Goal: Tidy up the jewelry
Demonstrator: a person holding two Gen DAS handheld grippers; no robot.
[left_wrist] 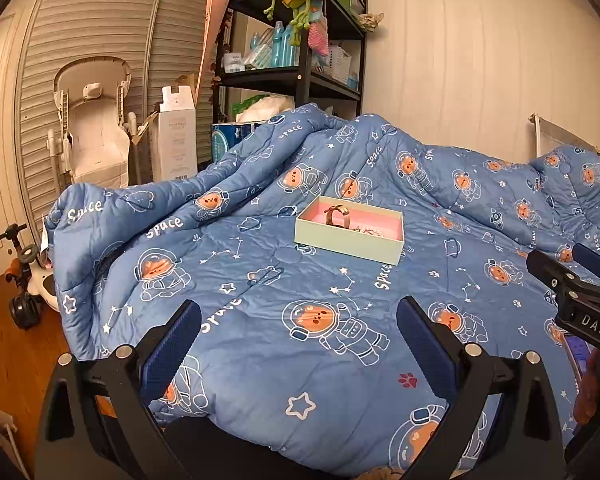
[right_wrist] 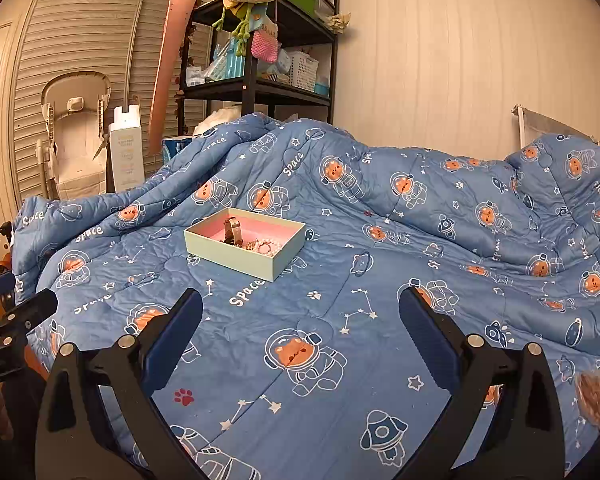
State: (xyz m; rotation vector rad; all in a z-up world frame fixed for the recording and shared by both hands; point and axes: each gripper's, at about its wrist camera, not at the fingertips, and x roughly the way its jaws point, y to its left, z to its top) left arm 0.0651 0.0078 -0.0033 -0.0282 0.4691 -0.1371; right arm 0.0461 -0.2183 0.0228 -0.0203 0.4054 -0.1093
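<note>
Two tools hover over the bed, each with its blue-padded fingers spread wide and nothing between them. The left tool (left_wrist: pixel 299 332) and the right tool (right_wrist: pixel 301 318) both sit low over the near part of the blue quilt (left_wrist: pixel 260 360), pointing toward the far side of the bed. Well ahead of them lies the pale green box (left_wrist: pixel 350 229) with a pink lining, resting flat on the quilt and well apart from either tool; from the left tool it is ahead and a little to the right, from the right tool ahead and off to the left. Inside the box a watch (right_wrist: pixel 233 230) with a brownish strap stands on its edge toward the left end, and just beside it a small heap of jewelry (right_wrist: pixel 265 246), pearly and gold-toned, lies against the near wall; the single pieces are too small to tell apart. The quilt is printed with bears in space suits, stars, rockets and the word "Space", and it is bunched up in folds toward the back. Behind the bed stands a black shelf rack (left_wrist: pixel 300 76) crowded with bottles and baskets, with a knitted bag hanging from its top. A baby seat (left_wrist: pixel 94 128) stands against slatted closet doors at left, and the floor there is wood.
</note>
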